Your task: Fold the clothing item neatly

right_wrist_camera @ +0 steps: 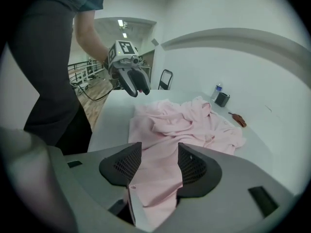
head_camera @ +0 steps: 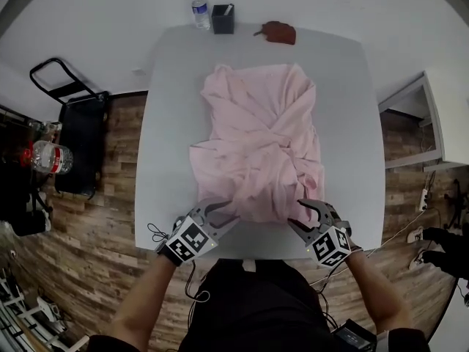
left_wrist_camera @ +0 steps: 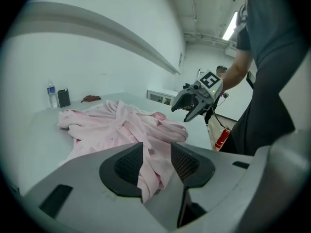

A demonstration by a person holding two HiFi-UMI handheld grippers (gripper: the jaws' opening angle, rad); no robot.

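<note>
Both tongs have their jaws apart and clamp nothing. Left tongs (head_camera: 229,213) and right tongs (head_camera: 297,213) wait at the near hem of the crumpled pink garment (head_camera: 256,138), which lies on the table (head_camera: 168,123). One stands by each corner, probably to take the hem evenly.

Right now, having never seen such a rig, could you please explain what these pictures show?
There is no robot here: a person holds a two-jaw tool in each hand. One picture comes from a camera on the person's head, looking down. The other two come from cameras riding on each tool, looking along its jaws. On the white table lies a crumpled pink garment, with a water bottle, a black box and a small brown thing at the far edge. The left tool and right tool are at the garment's near edge, jaws apart; neither seems to grip it.
</note>
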